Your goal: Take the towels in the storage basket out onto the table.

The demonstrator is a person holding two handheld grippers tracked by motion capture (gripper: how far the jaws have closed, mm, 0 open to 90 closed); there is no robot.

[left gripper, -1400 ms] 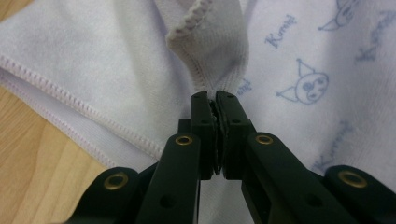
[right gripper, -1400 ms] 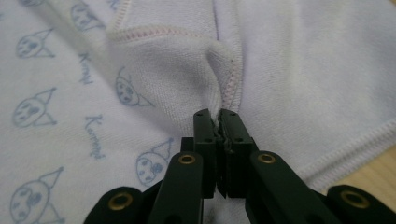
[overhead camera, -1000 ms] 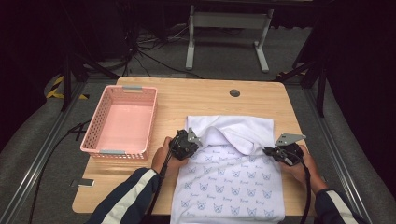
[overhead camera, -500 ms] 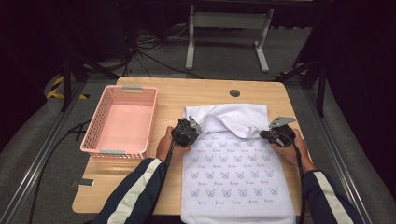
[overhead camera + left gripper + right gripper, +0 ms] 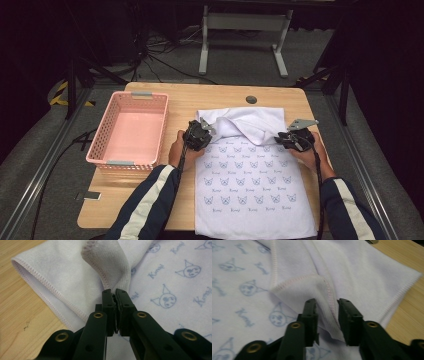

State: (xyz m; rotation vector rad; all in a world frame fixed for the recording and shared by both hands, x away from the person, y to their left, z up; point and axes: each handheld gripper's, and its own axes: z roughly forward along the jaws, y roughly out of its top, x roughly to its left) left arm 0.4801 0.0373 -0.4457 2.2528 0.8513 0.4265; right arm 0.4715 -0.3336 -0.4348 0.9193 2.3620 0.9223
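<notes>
A white garment (image 5: 250, 185) with a blue cat print lies flat on the wooden table (image 5: 185, 100). Its far part is folded over, plain side up (image 5: 250, 122). My left gripper (image 5: 204, 131) sits at the fold's left end. In the left gripper view it (image 5: 114, 293) is shut on a ribbed, stitched edge (image 5: 117, 275) of the cloth. My right gripper (image 5: 281, 140) is at the fold's right end. Its jaws (image 5: 327, 305) have just been opening; a ribbed fold (image 5: 324, 292) lies loose between them, with the pads off it.
An empty pink plastic basket (image 5: 120, 162) stands on the table's left side, close to my left hand. A dark round hole (image 5: 251, 99) marks the far middle of the tabletop. Beyond the table are a metal stand (image 5: 242, 22) and cables on the floor.
Both hands have moved away from the person along the garment, taking the folded edge with them. The fold lies flatter. The right jaws have parted from the cloth.
</notes>
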